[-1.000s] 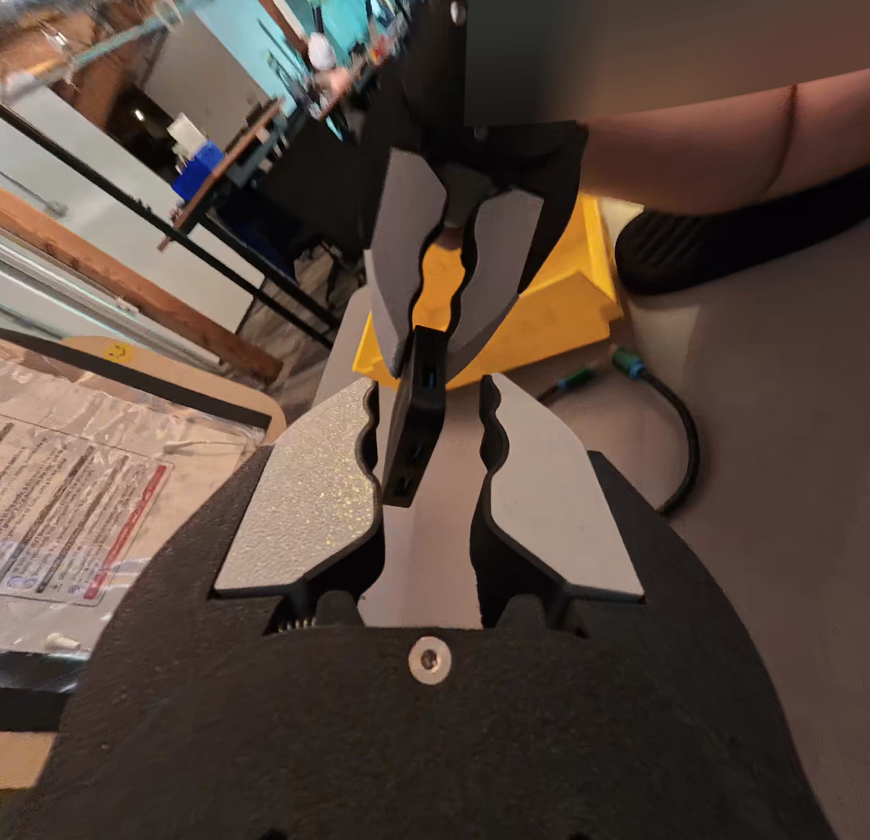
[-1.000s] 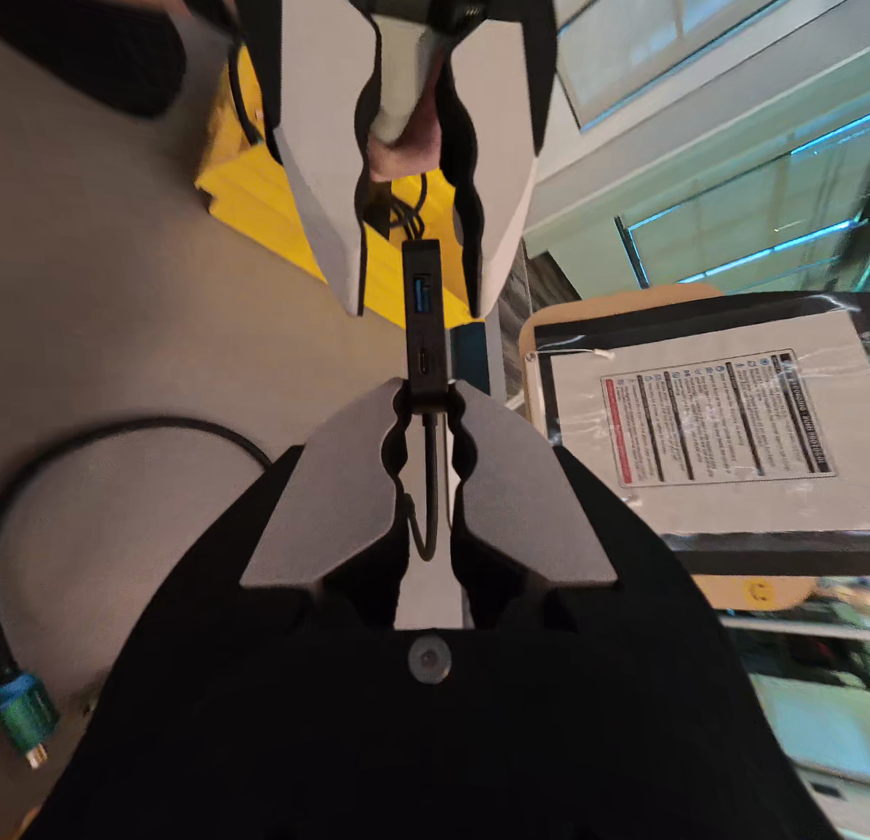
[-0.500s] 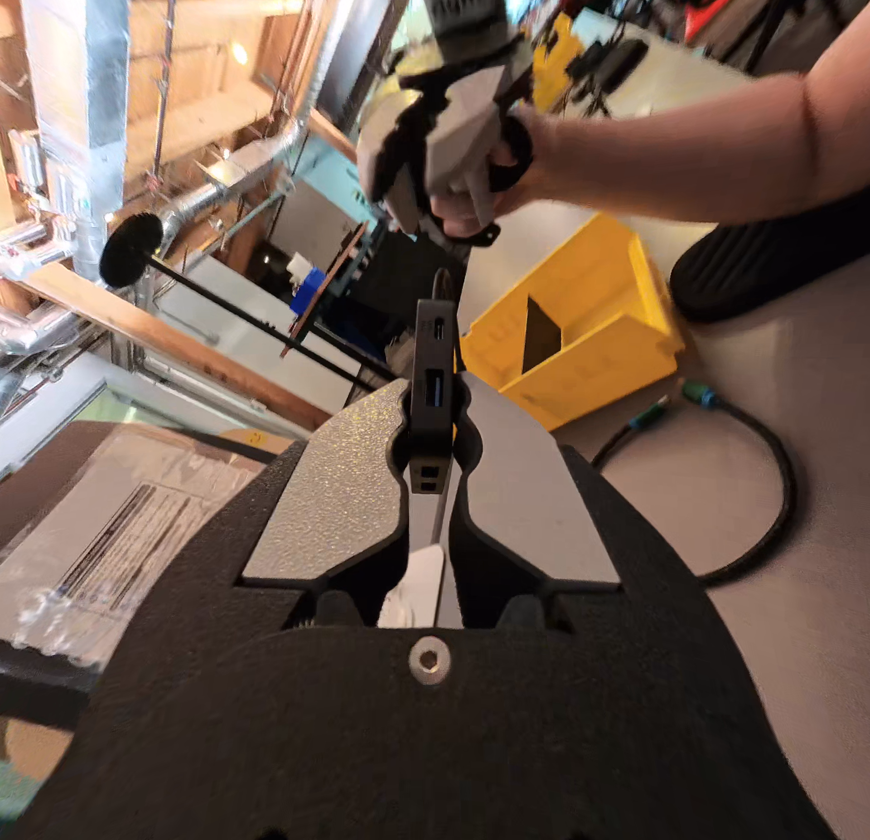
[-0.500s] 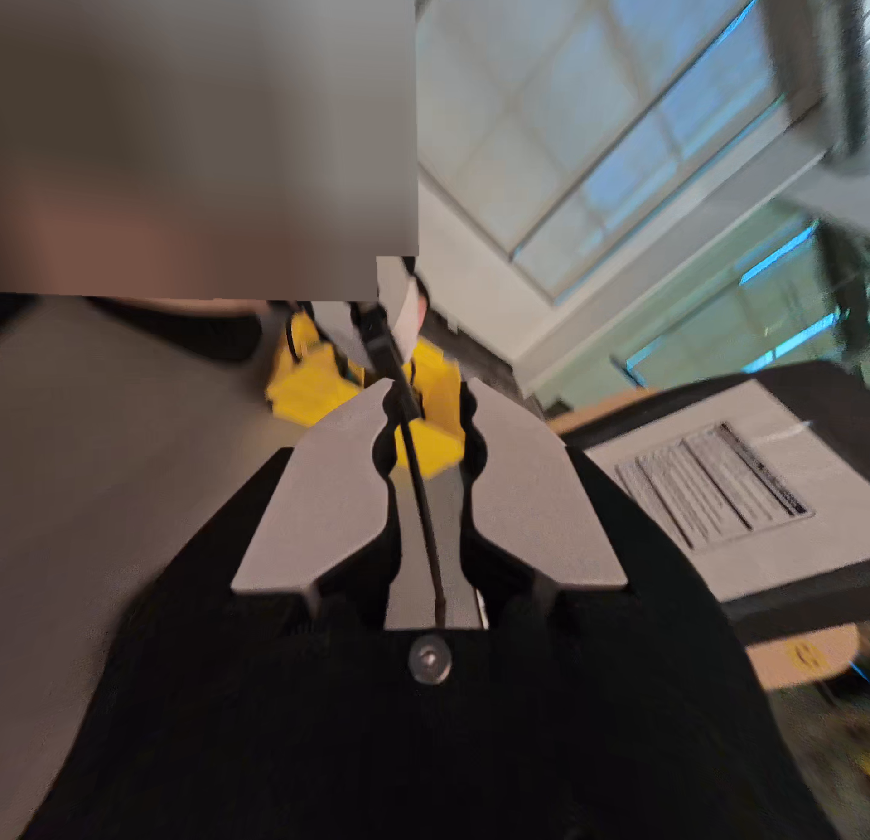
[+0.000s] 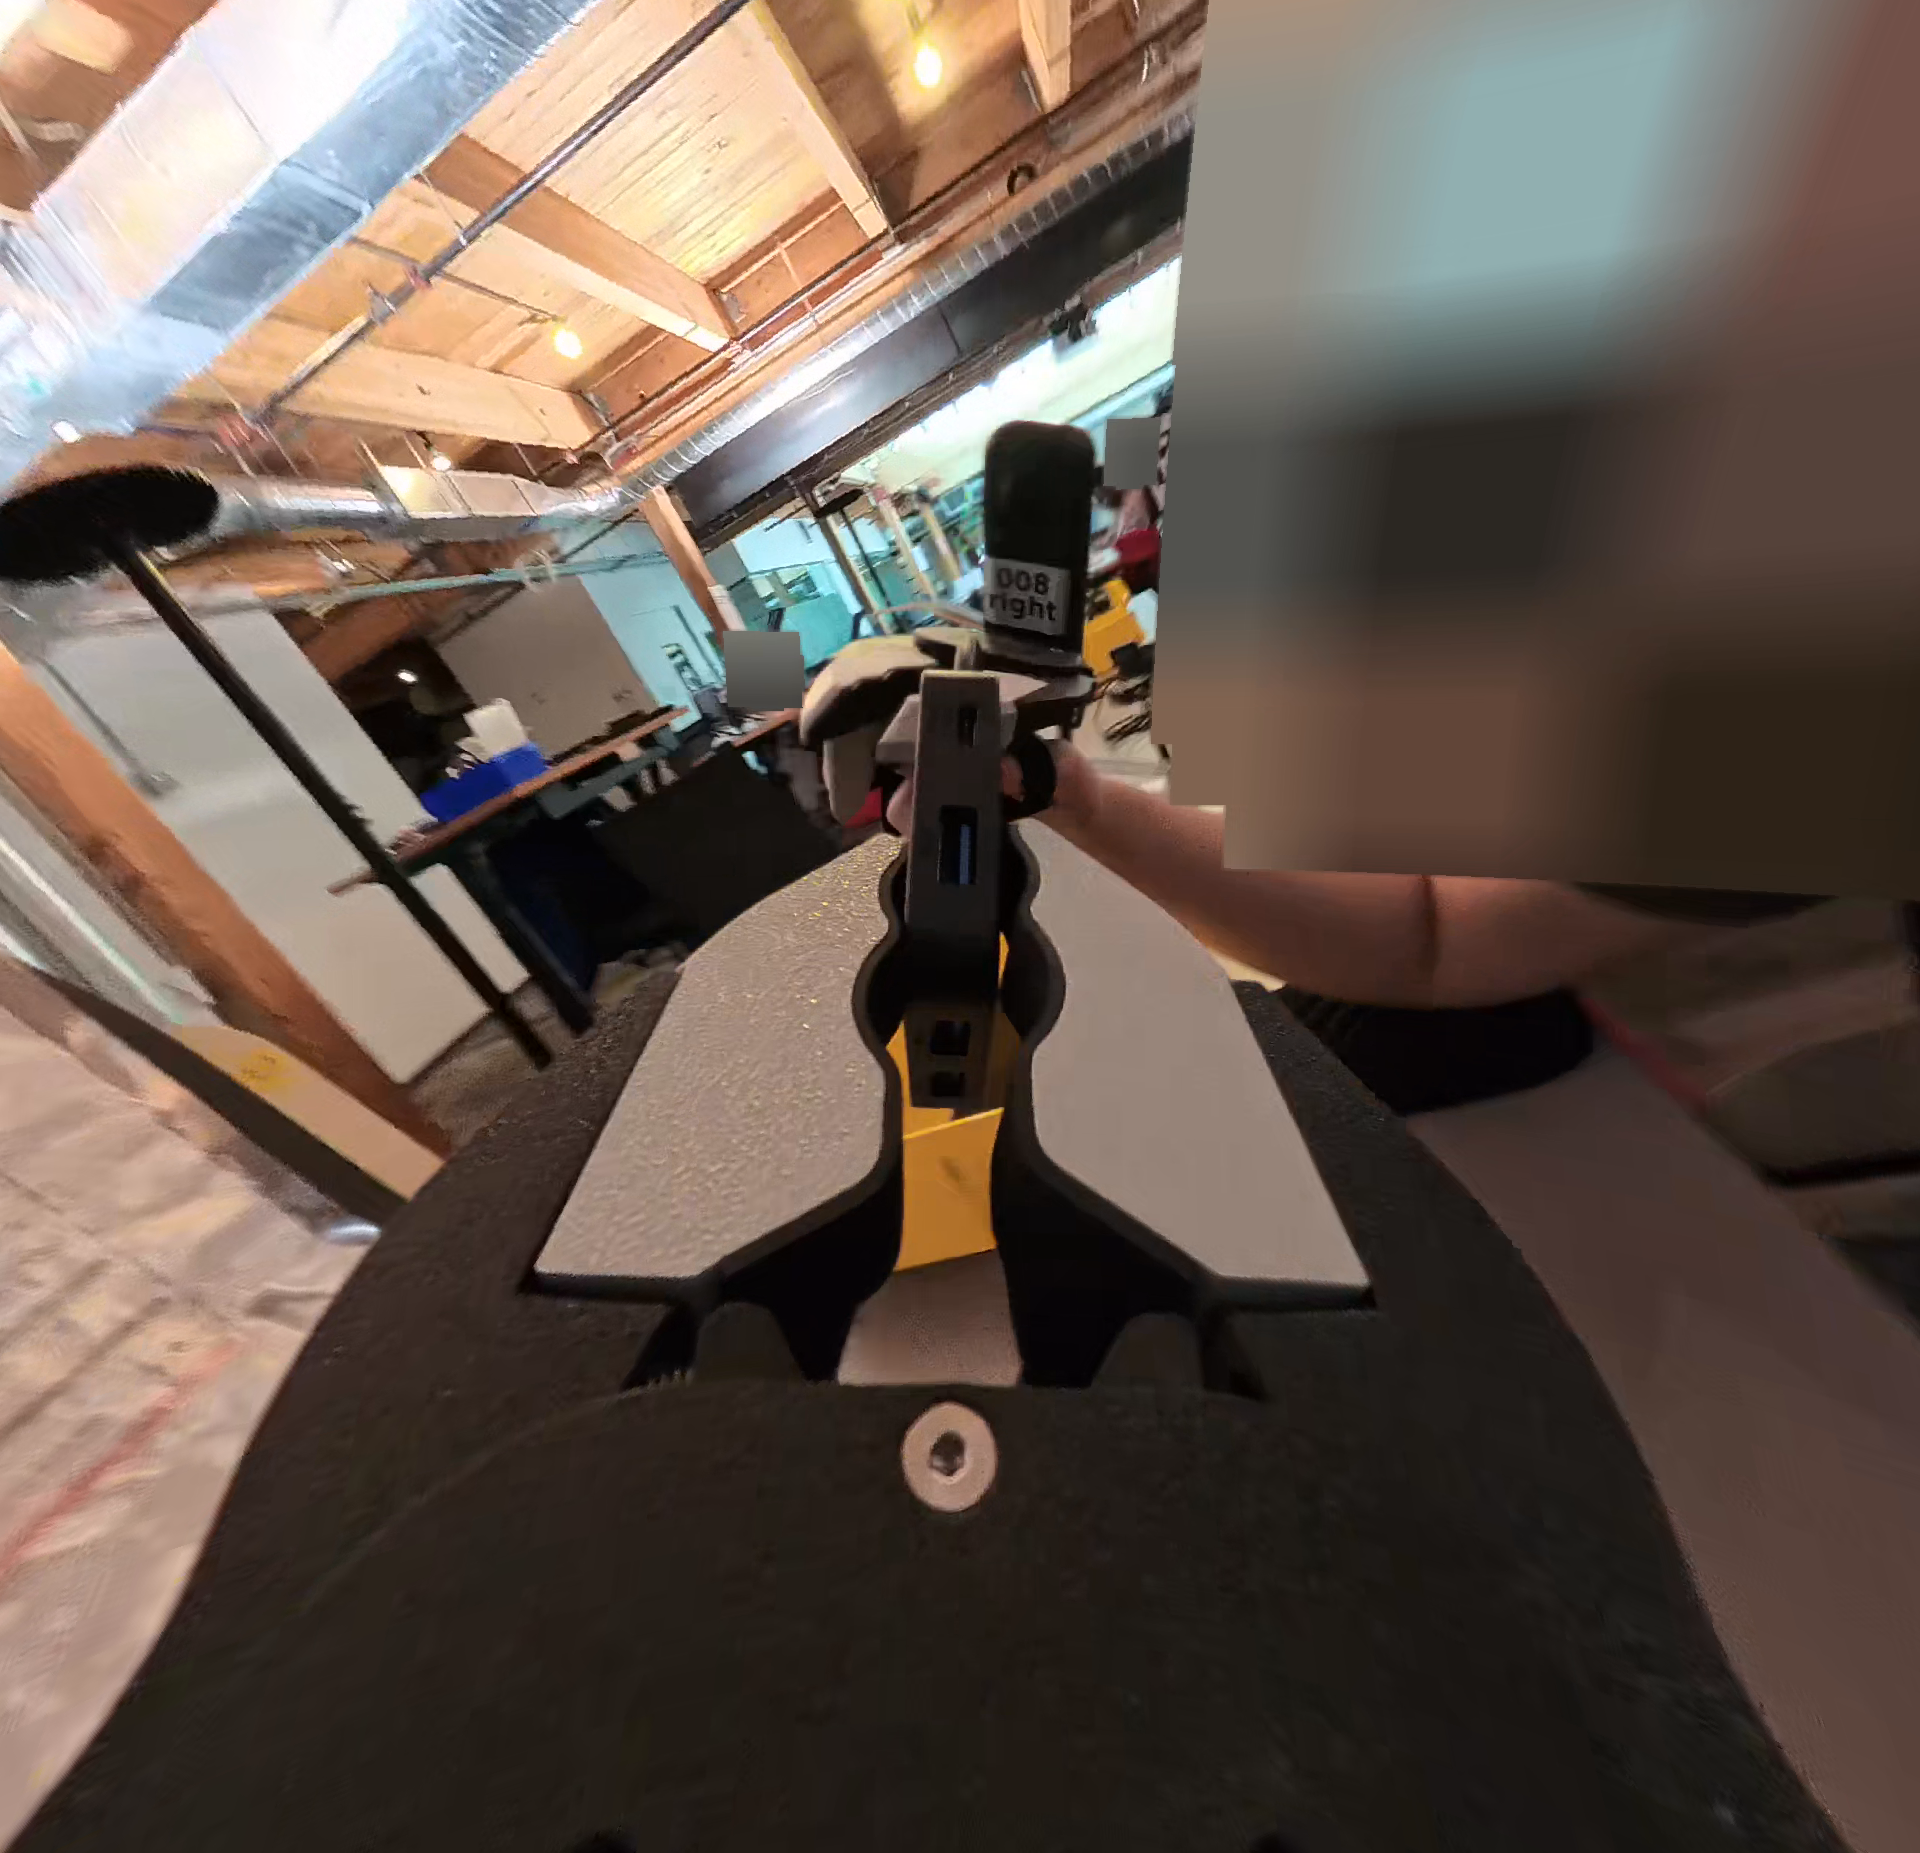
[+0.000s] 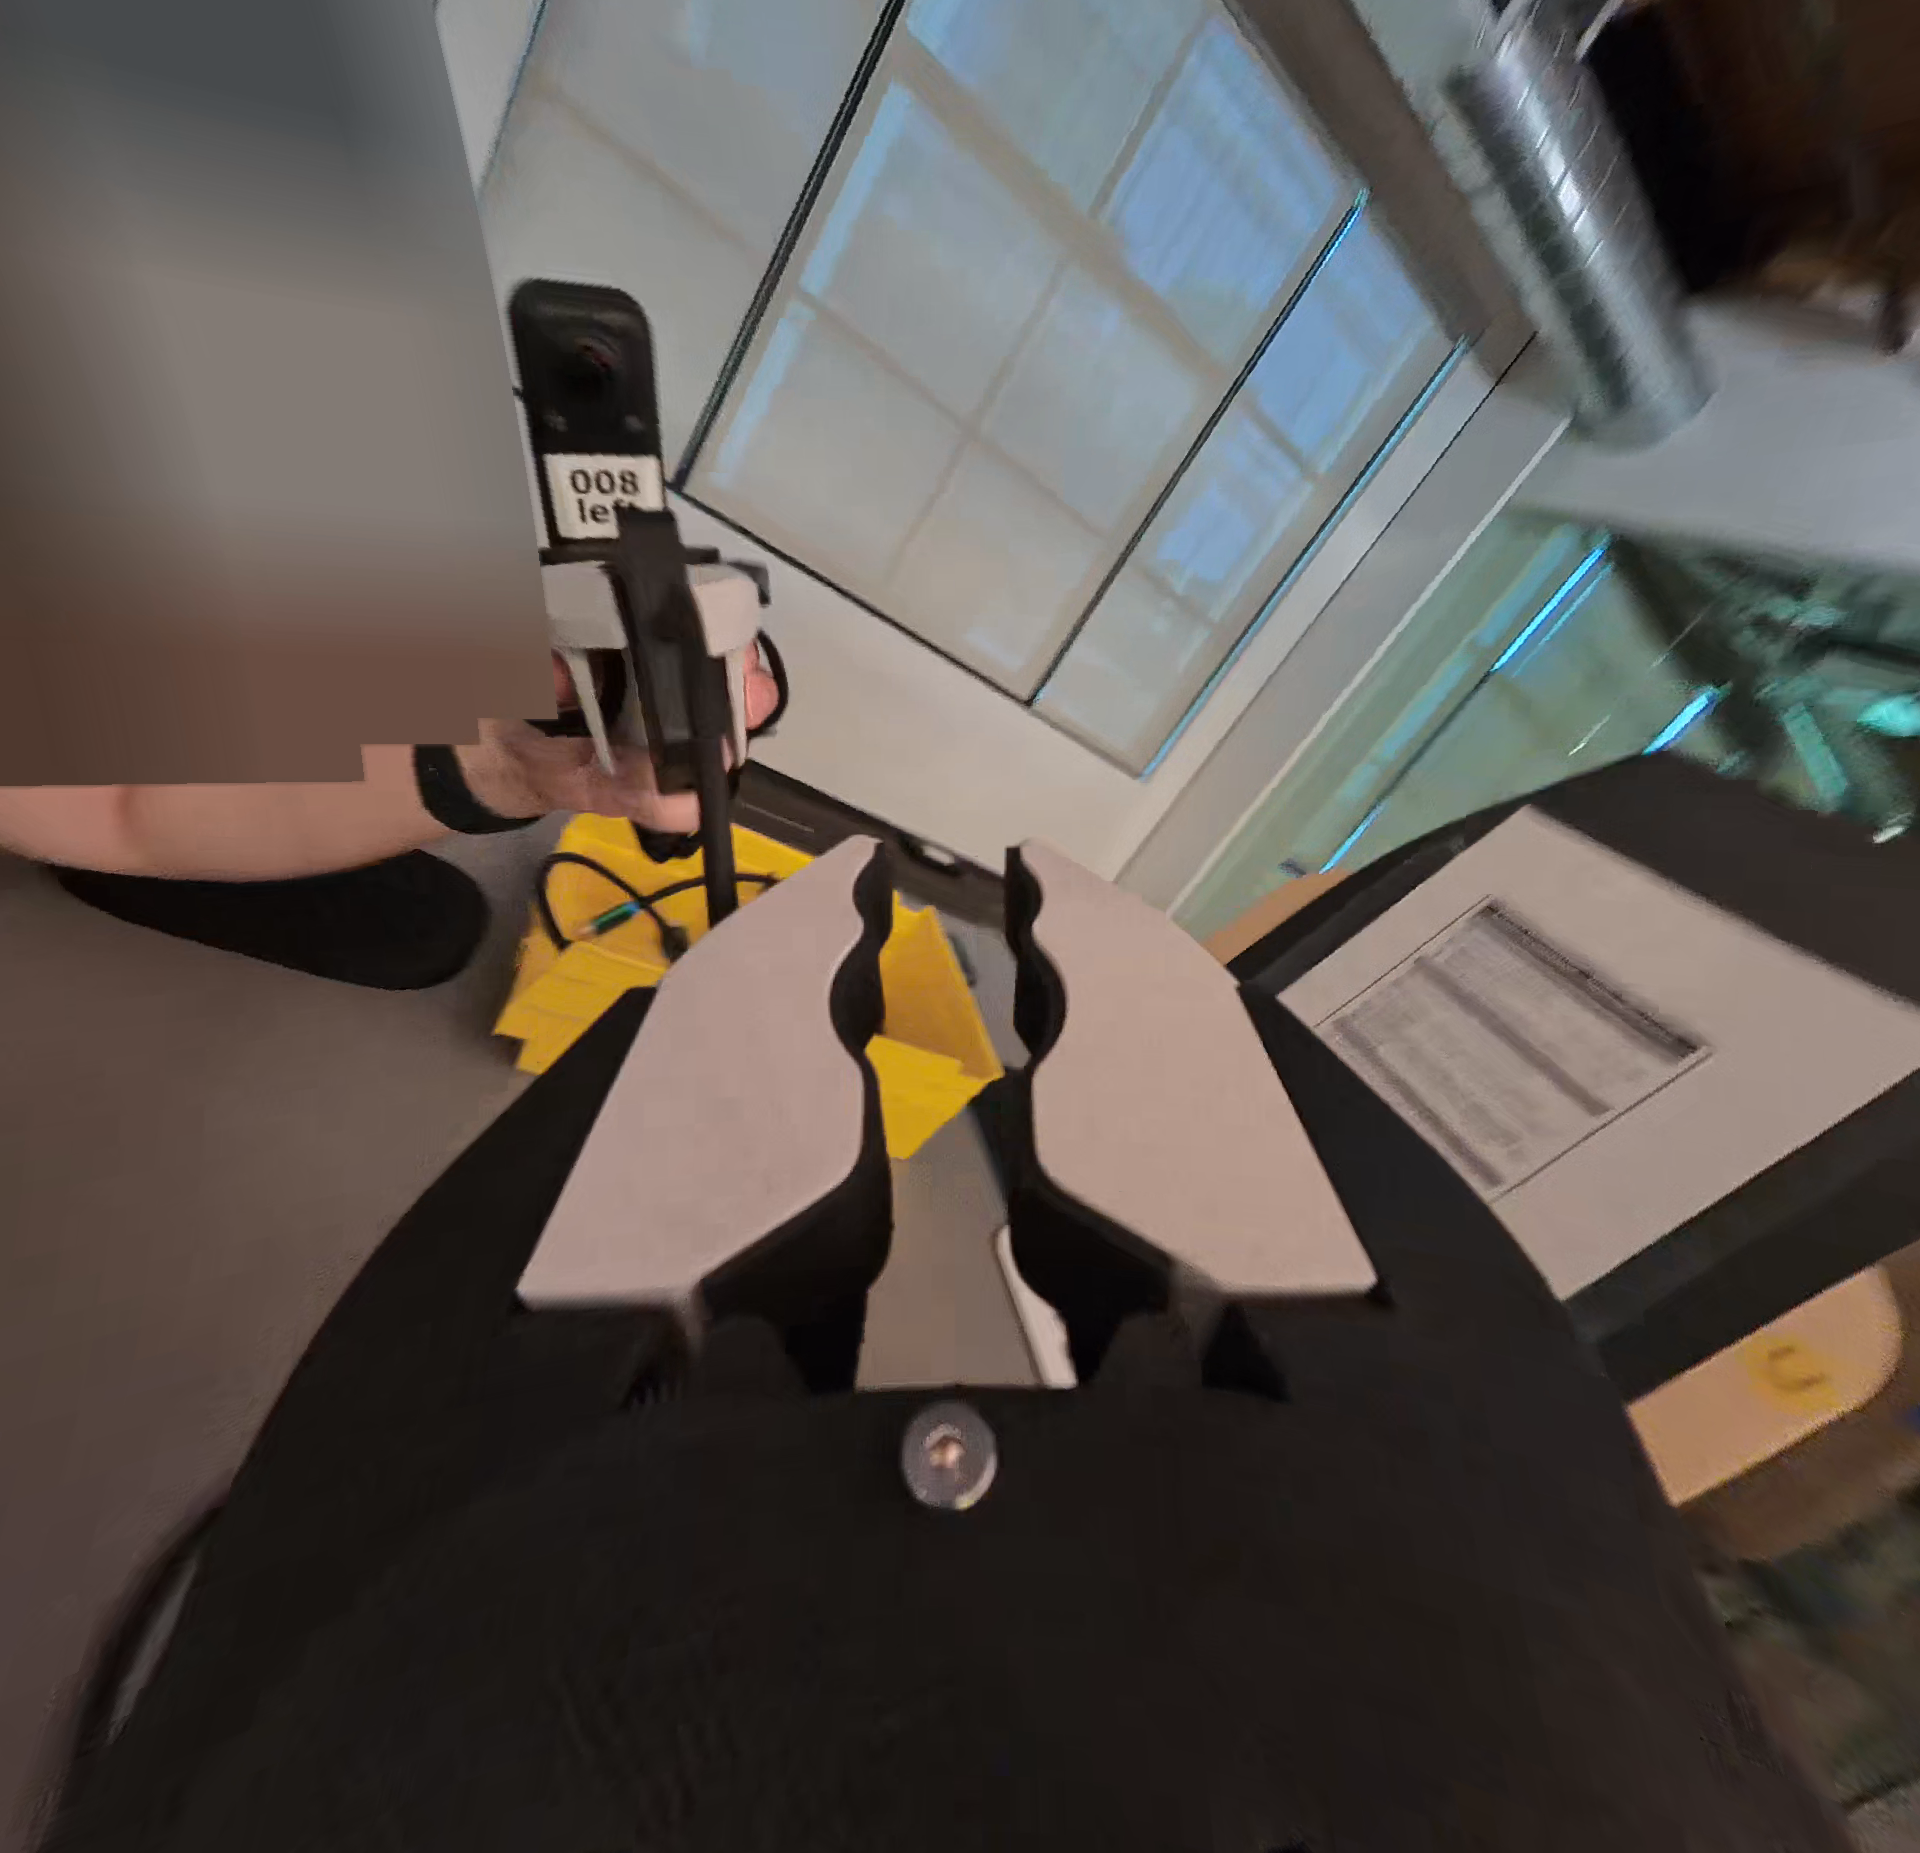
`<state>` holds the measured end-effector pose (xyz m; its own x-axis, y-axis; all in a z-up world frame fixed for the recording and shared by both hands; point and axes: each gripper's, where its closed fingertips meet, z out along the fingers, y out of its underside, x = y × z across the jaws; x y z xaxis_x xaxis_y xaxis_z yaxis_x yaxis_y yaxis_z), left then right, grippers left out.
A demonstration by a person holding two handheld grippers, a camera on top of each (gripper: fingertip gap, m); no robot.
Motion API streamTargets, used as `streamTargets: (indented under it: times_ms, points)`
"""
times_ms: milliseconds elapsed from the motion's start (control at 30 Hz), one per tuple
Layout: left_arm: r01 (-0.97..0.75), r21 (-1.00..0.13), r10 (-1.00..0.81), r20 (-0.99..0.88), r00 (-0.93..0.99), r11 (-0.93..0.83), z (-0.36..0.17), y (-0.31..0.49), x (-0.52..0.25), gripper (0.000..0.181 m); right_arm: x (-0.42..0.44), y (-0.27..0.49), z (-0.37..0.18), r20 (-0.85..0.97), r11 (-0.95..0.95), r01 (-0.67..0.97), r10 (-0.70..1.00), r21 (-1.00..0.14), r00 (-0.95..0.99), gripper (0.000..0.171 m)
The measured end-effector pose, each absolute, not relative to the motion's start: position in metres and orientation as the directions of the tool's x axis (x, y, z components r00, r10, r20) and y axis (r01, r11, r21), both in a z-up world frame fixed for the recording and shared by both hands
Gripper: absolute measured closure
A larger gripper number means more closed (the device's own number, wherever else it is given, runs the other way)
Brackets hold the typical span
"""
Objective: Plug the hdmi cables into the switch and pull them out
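Observation:
The switch is a slim black box with a blue port on its edge. My left gripper is shut on it and holds it upright in the air. In the right wrist view the switch sits in the far left gripper, and its thin black cable hangs straight down. My right gripper is open and empty, well apart from the switch. It also shows in the left wrist view beyond the switch. No HDMI plug is seen in the switch.
A yellow bin stands on the grey table, with loose cables in it. A black pad lies under the person's forearm. A plastic-wrapped board with a printed sheet lies to the right. My right fingertips sit around 11 cm from my left ones.
My left gripper shut on the switch and raised it. My right gripper let go of the switch's cable end, opened and drew back. Both views tilted up.

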<state>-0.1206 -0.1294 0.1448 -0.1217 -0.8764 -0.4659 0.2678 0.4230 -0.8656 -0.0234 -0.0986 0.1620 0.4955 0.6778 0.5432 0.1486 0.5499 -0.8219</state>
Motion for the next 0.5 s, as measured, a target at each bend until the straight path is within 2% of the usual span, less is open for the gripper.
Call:
streamTargets:
  times_ms: [100, 233, 400, 500]
  points:
    - [0.280, -0.912, -0.921, -0.354, -0.165, 0.300, 0.150, -0.125, -0.121, 0.167, -0.024, -0.118, 0.177, 0.601, 0.613, 0.167, 0.618, -0.772, 0.506, 0.152]
    - [0.259, -0.913, -0.932, -0.350, -0.095, 0.316, 0.152, -0.112, -0.122, 0.168, -0.032, -0.146, 0.193, 0.644, 0.667, 0.167, 0.575, -0.726, 0.505, 0.147]
    - [0.279, -0.910, -0.927, -0.352, -0.131, 0.306, 0.152, -0.121, -0.123, 0.168, -0.048, -0.127, 0.174, 0.631, 0.596, 0.255, 0.594, -0.762, 0.499, 0.133]
    - [0.251, -0.907, -0.921, -0.373, -0.110, 0.337, 0.148, -0.119, -0.119, 0.168, -0.056, -0.107, 0.144, 0.544, 0.465, 0.282, 0.718, -0.839, 0.434, 0.131]
